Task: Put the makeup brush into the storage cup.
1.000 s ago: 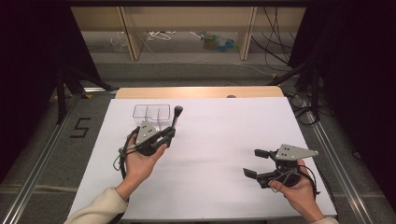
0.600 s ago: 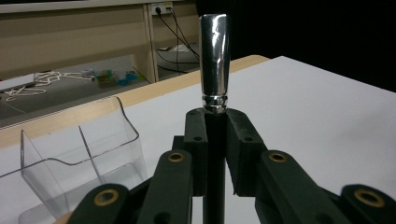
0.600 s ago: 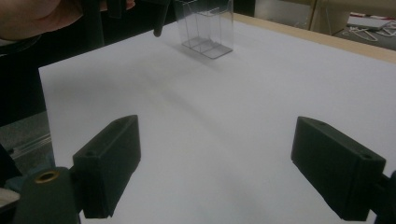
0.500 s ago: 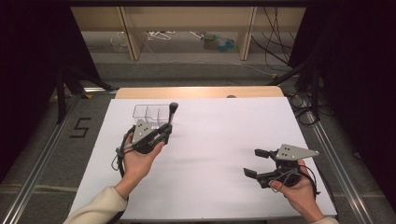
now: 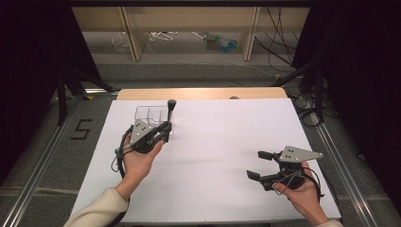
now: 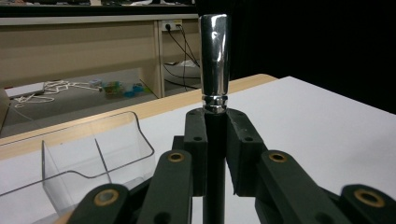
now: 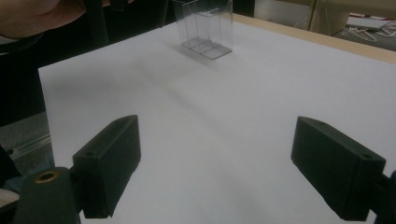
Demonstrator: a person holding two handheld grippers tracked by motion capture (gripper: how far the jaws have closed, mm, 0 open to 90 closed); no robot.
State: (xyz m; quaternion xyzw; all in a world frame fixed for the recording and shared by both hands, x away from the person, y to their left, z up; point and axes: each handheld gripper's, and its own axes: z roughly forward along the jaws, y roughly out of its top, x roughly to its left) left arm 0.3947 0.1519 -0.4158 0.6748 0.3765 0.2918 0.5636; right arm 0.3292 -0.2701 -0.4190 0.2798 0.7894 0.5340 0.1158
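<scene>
At ten o'clock on the white sheet [image 5: 217, 142], high view: one clear plastic organizer [image 5: 150, 116], open-topped, with inner dividers forming compartments whose count cannot be read. Just at its right edge, one left gripper [image 5: 164, 131], jaws clenched on one slender tool [image 5: 171, 106], a black shaft with a chrome cap [image 6: 214, 60] that stands upright above the jaws in the left gripper view. The tool's kind cannot be told. At four o'clock on the sheet, well apart from the organizer: one right gripper [image 5: 262, 164], released, jaws spread wide over bare sheet, holding nothing.

Step in hand, judged: setting the tool into the organizer. To do it well, keep the shaft upright, bring its lower end squarely over one compartment, clear of the divider walls, lower until it bears on the floor, then release. The organizer looks light; a sideways nudge would likely shift or tip it, so the free gripper could steady its wall.

Count: grippers, two; organizers, one; tools, one; hands, two.
</scene>
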